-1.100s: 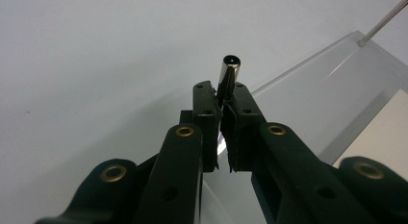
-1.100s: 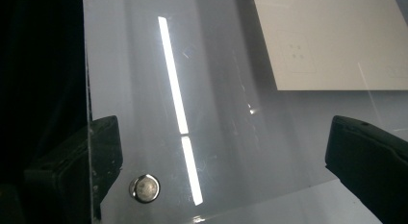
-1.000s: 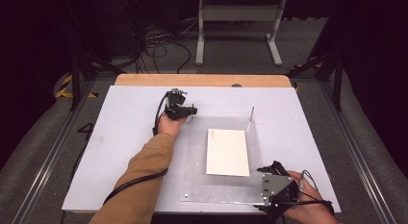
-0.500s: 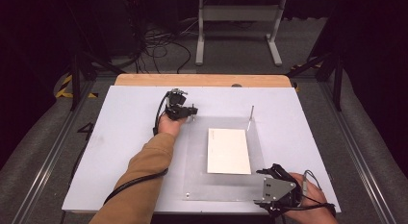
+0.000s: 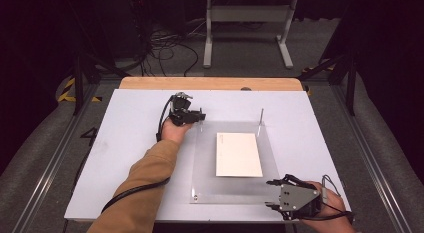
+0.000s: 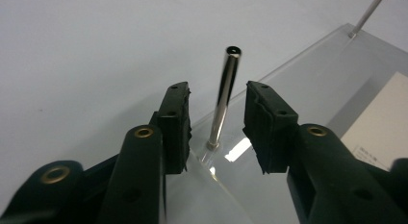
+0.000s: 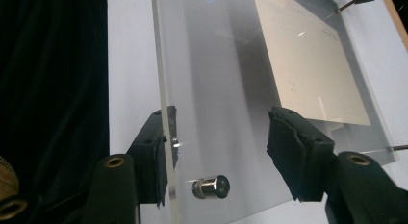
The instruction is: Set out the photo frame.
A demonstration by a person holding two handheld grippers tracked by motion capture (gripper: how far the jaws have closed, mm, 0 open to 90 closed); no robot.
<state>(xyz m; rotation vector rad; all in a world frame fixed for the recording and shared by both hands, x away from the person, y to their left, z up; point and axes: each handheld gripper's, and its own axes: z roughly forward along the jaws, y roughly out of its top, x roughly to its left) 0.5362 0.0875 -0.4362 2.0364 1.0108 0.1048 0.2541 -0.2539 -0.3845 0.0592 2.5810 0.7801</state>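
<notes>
The left gripper sits at the clear acrylic plate's eleven o'clock corner, its fingers just opened to a middling gap either side of the upright steel post — not touching it. At five o'clock the right gripper has been narrowing its fingers around a short stud, not pressing yet. The white sheet lies centred on the plate — bare counter lies open at nine o'clock.
</notes>
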